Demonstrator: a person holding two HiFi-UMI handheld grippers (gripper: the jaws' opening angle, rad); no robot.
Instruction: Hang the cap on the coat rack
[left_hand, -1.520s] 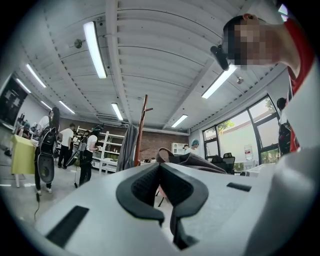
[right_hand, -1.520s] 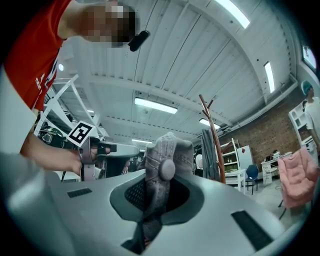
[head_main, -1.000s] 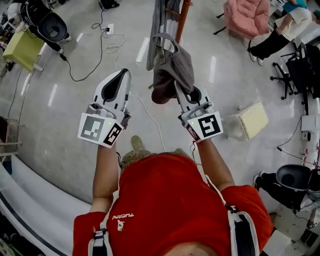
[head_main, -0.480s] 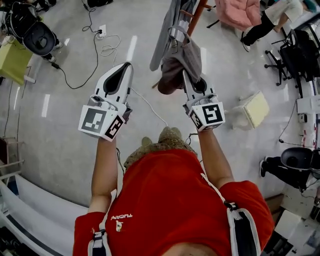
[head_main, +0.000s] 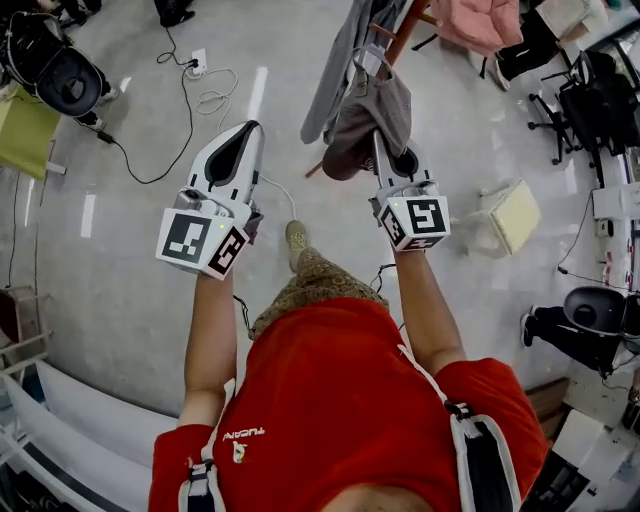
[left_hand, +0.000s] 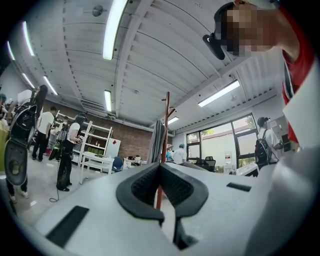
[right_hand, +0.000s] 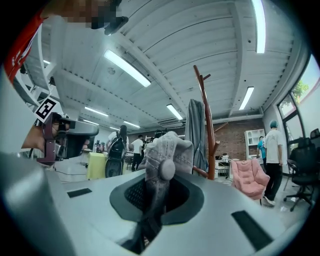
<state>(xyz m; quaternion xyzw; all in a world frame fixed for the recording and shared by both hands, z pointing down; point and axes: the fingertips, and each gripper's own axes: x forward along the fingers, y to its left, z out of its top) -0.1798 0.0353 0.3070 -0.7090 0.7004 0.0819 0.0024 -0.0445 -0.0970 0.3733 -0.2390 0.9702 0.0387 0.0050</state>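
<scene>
Cap (head_main: 378, 118), grey cloth with a button on its crown, sits in the upper middle of the head view, pinched by the right gripper (head_main: 383, 150). That gripper's jaws are almost closed with a fold of the cap's cloth clamped between the pads. In the right gripper view the cap rises out of the jaws at the centre of the frame, crown button facing the camera.

Just above the cap in the head view stands the coat rack (head_main: 402, 32), a reddish-brown wooden pole with pegs. A long grey garment (head_main: 342, 62) hangs on it, to the upper left of the cap. The cap lies close against the lower part of this garment, and I cannot tell whether it touches a peg.

The left gripper (head_main: 242, 135) is at centre left of the head view, well apart from the cap, pointing toward the top of the frame. Its jaws are closed with the tips meeting, and nothing is between them; in its own view the rack's pole shows behind them.

At the top right of the head view is a pink armchair (head_main: 482, 20), and a pale yellow cushion (head_main: 512, 215) lies on the floor at the right. A cable (head_main: 190, 95) trails across the floor at the upper left.
</scene>
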